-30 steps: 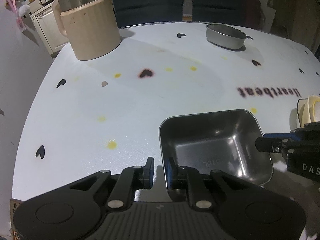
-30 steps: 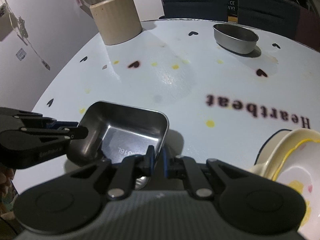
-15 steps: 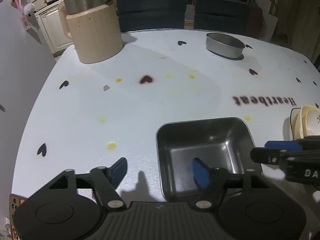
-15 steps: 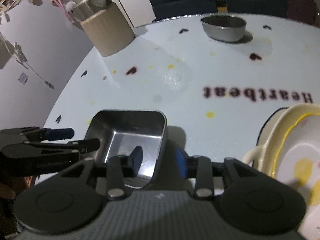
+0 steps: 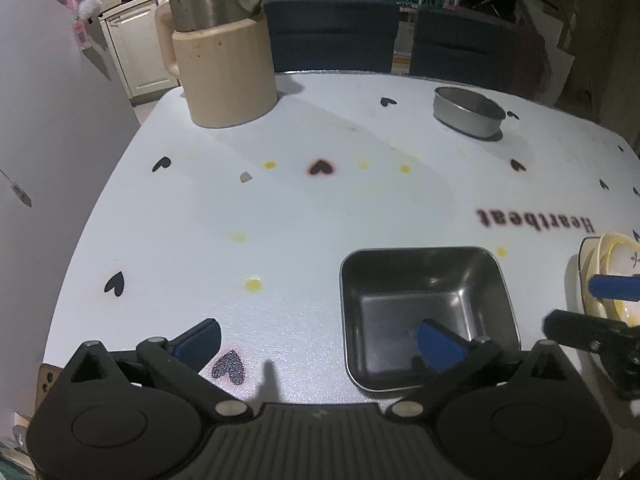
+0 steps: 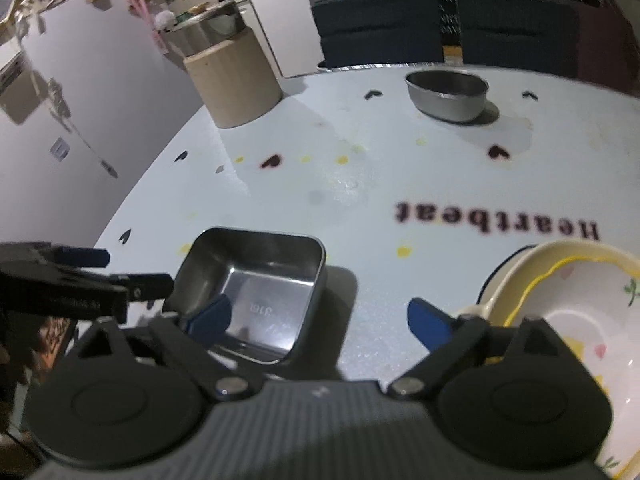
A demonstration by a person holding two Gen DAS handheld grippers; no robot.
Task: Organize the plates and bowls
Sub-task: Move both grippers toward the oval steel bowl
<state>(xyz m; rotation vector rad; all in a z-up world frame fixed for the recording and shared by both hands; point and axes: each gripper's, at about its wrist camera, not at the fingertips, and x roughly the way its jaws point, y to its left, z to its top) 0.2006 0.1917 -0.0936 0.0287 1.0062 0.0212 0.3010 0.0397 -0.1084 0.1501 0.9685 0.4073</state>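
White tabletop (image 5: pixel 320 208) carries the square steel tray (image 5: pixel 428 312) between the spread-apart left gripper (image 5: pixel 320 344) and right gripper (image 6: pixel 320 316).

The left tongs (image 5: pixel 318 343) gape wide, one blue pad over the square steel tray (image 5: pixel 428 312). A round steel bowl (image 5: pixel 468 117) sits far across the surface (image 5: pixel 320 216).

I'm in a home dining area w/ kitchen behind: white table (image 5: pixel 320 208) w/ heart-print cloth, beige kettle jug (image 5: pixel 222 60), dark chairs (image 5: pixel 332 32) at far edge, white cabinets (image 5: pixel 136 48) & a counter in the bkgd.
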